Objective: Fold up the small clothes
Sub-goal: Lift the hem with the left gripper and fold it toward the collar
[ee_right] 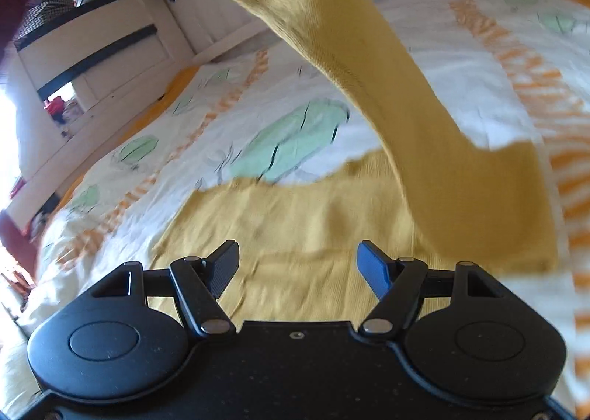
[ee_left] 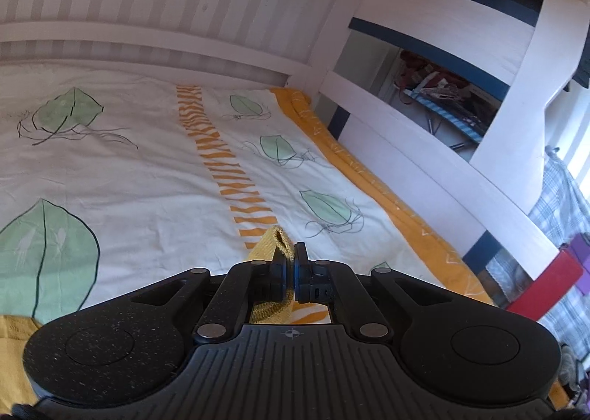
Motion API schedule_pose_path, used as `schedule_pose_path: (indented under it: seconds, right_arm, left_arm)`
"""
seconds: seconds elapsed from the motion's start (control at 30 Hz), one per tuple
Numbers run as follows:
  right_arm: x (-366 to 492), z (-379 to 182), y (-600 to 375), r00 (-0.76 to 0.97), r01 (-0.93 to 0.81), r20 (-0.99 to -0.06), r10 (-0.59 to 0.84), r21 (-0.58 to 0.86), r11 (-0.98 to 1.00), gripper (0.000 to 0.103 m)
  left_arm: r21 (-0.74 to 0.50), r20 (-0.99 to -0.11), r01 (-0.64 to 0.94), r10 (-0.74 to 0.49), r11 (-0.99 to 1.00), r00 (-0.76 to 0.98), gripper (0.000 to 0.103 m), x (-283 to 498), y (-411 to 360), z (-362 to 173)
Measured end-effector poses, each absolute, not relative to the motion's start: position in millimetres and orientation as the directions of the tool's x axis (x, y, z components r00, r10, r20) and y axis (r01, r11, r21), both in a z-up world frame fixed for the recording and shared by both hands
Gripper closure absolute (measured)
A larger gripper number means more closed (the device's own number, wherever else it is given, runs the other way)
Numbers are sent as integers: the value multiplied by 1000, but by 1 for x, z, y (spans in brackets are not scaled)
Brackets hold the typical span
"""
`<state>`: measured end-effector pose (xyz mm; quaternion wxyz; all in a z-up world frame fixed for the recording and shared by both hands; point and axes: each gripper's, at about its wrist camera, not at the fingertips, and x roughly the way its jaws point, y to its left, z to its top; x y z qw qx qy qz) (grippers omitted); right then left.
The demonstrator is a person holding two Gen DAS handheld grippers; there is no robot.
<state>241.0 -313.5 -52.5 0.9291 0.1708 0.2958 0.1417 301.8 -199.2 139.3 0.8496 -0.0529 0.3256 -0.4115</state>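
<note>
Fold barely begun: yellow garment (ee_right: pixel 302 228) mostly flat on bedspread (ee_left: pixel 147 162), sleeve cuff (ee_left: pixel 282 241) pinched by left gripper (ee_left: pixel 294 261), right gripper (ee_right: pixel 298 265) spread, empty.

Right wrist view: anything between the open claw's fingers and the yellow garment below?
Nothing. In the right wrist view the right claw is open, and only the yellow garment shows through the gap, lying on the leaf-print bedspread.

The right gripper (ee_right: pixel 297 265) hangs over the yellow garment (ee_right: pixel 295 221) on the bed (ee_right: pixel 424 103), fingers (ee_right: pixel 223 265) spread wide (nothing between them); one sleeve (ee_right: pixel 332 33) rises upward.
</note>
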Motion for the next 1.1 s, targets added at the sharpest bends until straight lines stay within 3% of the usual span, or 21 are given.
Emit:
schedule_pose_path:
  seconds: [0.27, 0.7, 1.1]
  right_arm:
    - [268, -95, -319, 772, 46, -599, 211, 385, 922, 32]
    - [263, -100, -301, 779, 21, -609, 148, 262, 965, 33]
    - [265, -100, -290, 776, 17, -623, 103, 183, 983, 33]
  left_arm:
    - [-391, -500, 621, -723, 679, 476, 100, 318, -147, 136]
    - [-433, -622, 379, -575, 818, 531, 100, 357, -7, 59]
    - [-344, -729, 294, -451, 892, 515, 100, 365, 41, -22]
